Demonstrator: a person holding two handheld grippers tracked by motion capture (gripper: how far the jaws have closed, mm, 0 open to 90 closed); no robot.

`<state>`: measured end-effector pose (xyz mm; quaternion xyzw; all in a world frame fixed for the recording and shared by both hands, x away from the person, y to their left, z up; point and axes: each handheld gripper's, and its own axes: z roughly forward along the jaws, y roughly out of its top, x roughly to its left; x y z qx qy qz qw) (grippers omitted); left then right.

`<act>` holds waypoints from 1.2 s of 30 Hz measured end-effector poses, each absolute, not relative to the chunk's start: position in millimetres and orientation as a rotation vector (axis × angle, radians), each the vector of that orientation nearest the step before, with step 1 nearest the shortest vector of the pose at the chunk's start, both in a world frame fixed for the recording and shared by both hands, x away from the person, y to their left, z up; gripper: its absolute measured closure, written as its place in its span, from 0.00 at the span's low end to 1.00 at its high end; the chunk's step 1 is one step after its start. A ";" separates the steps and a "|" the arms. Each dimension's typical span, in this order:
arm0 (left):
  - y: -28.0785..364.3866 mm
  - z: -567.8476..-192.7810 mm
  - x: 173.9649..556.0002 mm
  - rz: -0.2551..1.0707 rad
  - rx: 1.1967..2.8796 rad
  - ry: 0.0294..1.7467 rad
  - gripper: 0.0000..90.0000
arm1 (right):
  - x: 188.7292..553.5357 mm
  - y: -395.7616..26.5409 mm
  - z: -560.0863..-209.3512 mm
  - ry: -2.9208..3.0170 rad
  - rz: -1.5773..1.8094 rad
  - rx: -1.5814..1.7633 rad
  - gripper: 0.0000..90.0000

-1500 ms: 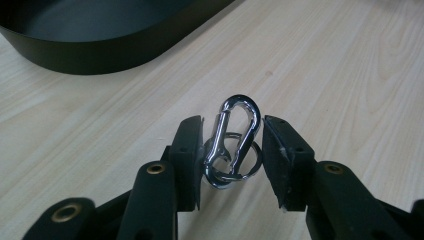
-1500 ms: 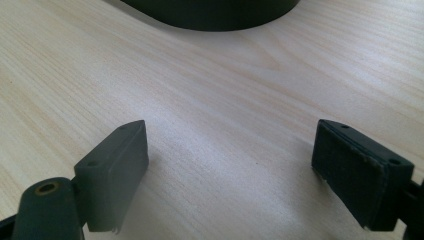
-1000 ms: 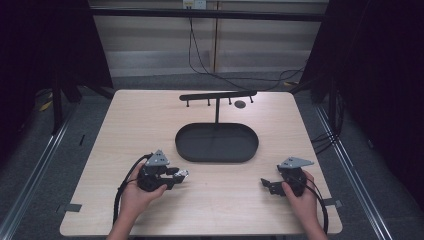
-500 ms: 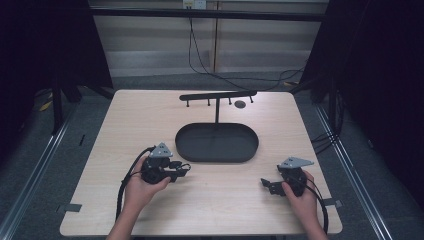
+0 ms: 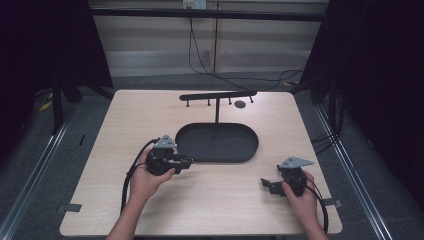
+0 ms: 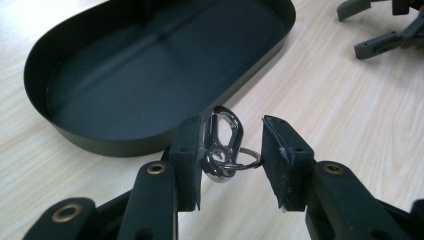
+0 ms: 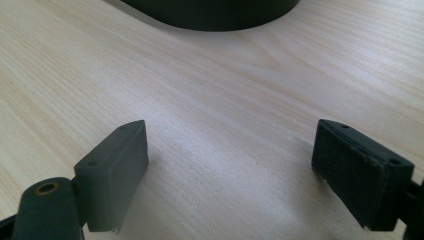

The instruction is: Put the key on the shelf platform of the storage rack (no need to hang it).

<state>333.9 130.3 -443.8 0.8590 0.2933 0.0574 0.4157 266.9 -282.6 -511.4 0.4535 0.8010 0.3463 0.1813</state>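
Note:
A silver carabiner on a key ring (image 6: 223, 142) sits between the jaws of my left gripper (image 6: 232, 132), one pad on the clip and the other on the ring. In the high view that left gripper (image 5: 187, 161) hovers by the near left rim of a black oval tray (image 5: 220, 145), which has nothing in it. The left gripper view shows the tray (image 6: 150, 75) just beyond the jaws. My right gripper (image 5: 267, 186) rests low over the table at the near right. Its jaws stand wide apart over bare wood (image 7: 230, 150).
A black stand with a horizontal bar and several pegs (image 5: 217, 95) rises behind the tray. A small dark disc (image 5: 240, 104) lies near it. The right gripper (image 6: 380, 30) appears far off in the left gripper view. Cables trail from both grippers toward the near edge.
My left hand has moved away from me and rightward toward the tray, rising slightly, with the carabiner still held. The right hand has stayed put.

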 end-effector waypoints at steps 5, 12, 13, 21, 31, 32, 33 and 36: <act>126.1 -443.6 341.9 0.141 2.128 0.768 0.68 | 266.9 -282.6 -511.5 2.262 0.981 1.281 0.16; 121.8 -442.3 348.2 0.169 2.120 0.780 0.68 | 266.9 -282.6 -511.4 2.262 0.978 1.281 0.16; 120.7 -442.3 349.9 0.172 2.116 0.783 0.68 | 266.9 -282.6 -511.4 2.262 0.978 1.281 0.16; 115.0 -446.1 359.9 0.193 2.097 0.818 0.68 | 266.9 -282.6 -511.4 2.261 0.978 1.281 0.16; 108.3 -448.4 366.7 0.202 2.086 0.834 0.68 | 266.9 -282.6 -511.4 2.262 0.979 1.281 0.16; 108.0 -448.7 367.3 0.203 2.083 0.837 0.69 | 266.9 -282.6 -511.5 2.262 0.981 1.281 0.16; 107.6 -448.7 367.6 0.203 2.082 0.843 0.69 | 266.9 -282.6 -511.4 2.262 0.978 1.281 0.16; 107.1 -448.4 369.5 0.211 2.085 0.846 0.69 | 266.9 -282.6 -511.4 2.262 0.978 1.281 0.16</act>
